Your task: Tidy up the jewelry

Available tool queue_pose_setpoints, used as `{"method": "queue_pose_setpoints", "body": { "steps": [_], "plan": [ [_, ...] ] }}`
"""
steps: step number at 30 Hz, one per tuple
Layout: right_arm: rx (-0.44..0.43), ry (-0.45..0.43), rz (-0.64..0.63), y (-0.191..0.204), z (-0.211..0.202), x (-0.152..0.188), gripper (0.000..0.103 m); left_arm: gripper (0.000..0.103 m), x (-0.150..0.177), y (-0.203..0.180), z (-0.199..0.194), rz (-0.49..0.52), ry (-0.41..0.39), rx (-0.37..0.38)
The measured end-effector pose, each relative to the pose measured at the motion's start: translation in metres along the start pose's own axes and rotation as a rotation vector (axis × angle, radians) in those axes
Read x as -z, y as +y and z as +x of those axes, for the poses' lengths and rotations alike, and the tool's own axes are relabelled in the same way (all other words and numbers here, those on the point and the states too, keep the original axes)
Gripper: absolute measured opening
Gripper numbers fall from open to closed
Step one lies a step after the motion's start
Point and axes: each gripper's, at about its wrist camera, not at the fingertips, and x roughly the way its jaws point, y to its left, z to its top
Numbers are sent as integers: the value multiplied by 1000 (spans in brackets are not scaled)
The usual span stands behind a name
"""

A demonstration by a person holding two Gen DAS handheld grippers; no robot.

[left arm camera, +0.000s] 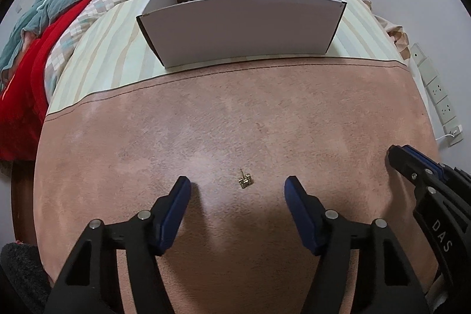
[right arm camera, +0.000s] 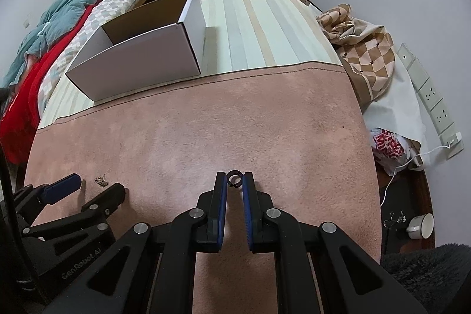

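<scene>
A small gold earring (left arm camera: 245,181) lies on the pink suede mat (left arm camera: 223,114). My left gripper (left arm camera: 237,187) is open, with one finger on each side of the earring, low over the mat. The earring also shows in the right wrist view (right arm camera: 101,181), between the left gripper's fingers (right arm camera: 63,184). My right gripper (right arm camera: 234,179) is shut on a small dark ring (right arm camera: 234,178) held at its fingertips, just above the mat. The right gripper shows at the left wrist view's right edge (left arm camera: 412,167). An open white cardboard box (left arm camera: 244,28) stands beyond the mat on a striped cloth.
A bed with red, teal and checked bedding (left arm camera: 59,28) lies to the left. Crumpled checked cloth (right arm camera: 359,46), a plastic bag (right arm camera: 388,149), wall sockets (right arm camera: 432,96) with a white cable, and a white cup (right arm camera: 421,225) sit to the right.
</scene>
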Motion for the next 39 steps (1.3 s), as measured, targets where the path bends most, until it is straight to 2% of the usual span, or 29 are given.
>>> {"method": "queue_pose_setpoints", "body": {
  "steps": [1,3,4,6,9,11,19,27,33,39],
  "plan": [
    [1,0,1,-1,0,1,11,59,0,0,0,1,-3,6],
    [2,-1,4,-1,0,1,11,43,1,-1,-2,0,-10,18],
    [3,-2,4,-1,0,1,11,39,1,-2,-2,2,-11,22],
    [4,-4,5,-1,0,0,11,25,0,-4,-3,11,-14,30],
    [2,-4,3,-1,-1,0,11,12,-1,-7,-3,27,-15,38],
    [2,-6,3,-2,-2,0,11,8,-1,-8,-4,32,-15,38],
    [-3,-27,3,0,-8,-2,11,6,-5,-5,-12,36,-44,31],
    [-31,-67,0,9,-23,-9,11,6,-28,3,-48,29,-162,7],
    [-76,-137,-8,21,-49,-36,11,6,-59,20,-79,-8,-242,24],
    [-152,-195,-29,35,-70,-83,11,6,-97,45,-94,-67,-268,63]
  ]
}}
